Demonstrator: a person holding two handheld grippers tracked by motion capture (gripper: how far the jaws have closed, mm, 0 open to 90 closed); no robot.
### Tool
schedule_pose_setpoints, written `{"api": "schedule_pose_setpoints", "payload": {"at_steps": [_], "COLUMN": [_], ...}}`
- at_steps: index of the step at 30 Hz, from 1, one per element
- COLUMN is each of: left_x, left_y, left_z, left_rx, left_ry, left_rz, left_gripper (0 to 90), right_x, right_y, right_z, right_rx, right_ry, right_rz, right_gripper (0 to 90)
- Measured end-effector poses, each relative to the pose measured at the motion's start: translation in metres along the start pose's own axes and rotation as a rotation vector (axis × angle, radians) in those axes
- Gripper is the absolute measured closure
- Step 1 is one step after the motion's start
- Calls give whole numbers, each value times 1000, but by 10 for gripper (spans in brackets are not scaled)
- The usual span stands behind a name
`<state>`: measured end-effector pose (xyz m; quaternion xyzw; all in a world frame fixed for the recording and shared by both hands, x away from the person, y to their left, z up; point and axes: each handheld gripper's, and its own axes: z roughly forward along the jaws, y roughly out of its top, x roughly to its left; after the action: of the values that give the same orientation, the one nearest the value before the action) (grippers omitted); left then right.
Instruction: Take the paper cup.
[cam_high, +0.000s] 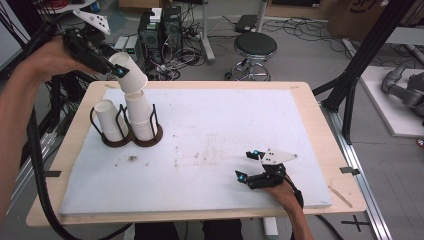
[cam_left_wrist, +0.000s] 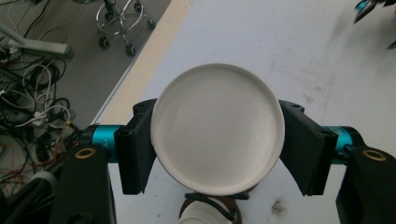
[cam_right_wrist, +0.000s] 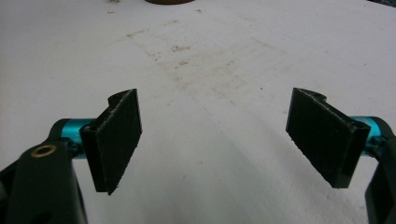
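Reaching in from the far left corner, the left gripper (cam_high: 117, 70) clamps a white paper cup (cam_high: 129, 71), tilted just above the cup stack (cam_high: 140, 114) in the dark wire rack (cam_high: 127, 136). Well apart from the rack, the right gripper (cam_high: 248, 165) rests on the white board (cam_high: 220, 135), jaws wide apart.

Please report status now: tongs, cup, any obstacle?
Left tongs shut on paper cup, above holder stack. Right tongs open, resting on table. No obstacle seen.
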<state>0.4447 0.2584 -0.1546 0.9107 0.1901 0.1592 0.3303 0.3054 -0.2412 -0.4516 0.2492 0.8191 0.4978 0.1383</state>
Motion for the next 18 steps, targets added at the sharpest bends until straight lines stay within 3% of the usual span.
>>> {"api": "schedule_pose_setpoints", "payload": {"at_steps": [1, 6, 9, 14, 18], "left_x": [-1, -9, -18, -31, -45], "left_y": [0, 0, 1, 4, 5], "left_z": [-2, -8, -9, -6, -3], "left_rx": [-11, -52, -104, -94, -124], "left_ry": [-16, -19, -72, -69, -92], "left_rz": [-7, 1, 8, 37, 47], "left_gripper": [338, 338, 337, 337, 338], "right_x": [0, 0, 0, 1, 1], "right_y": [0, 0, 0, 0, 0], "right_z": [0, 0, 0, 0, 0], "right_rx": [0, 0, -1, -1, -3], "right_ry": [0, -1, -1, -5, -7], "right_rz": [0, -5, -5, -8, -13], "right_gripper": [189, 189, 189, 189, 189]}}
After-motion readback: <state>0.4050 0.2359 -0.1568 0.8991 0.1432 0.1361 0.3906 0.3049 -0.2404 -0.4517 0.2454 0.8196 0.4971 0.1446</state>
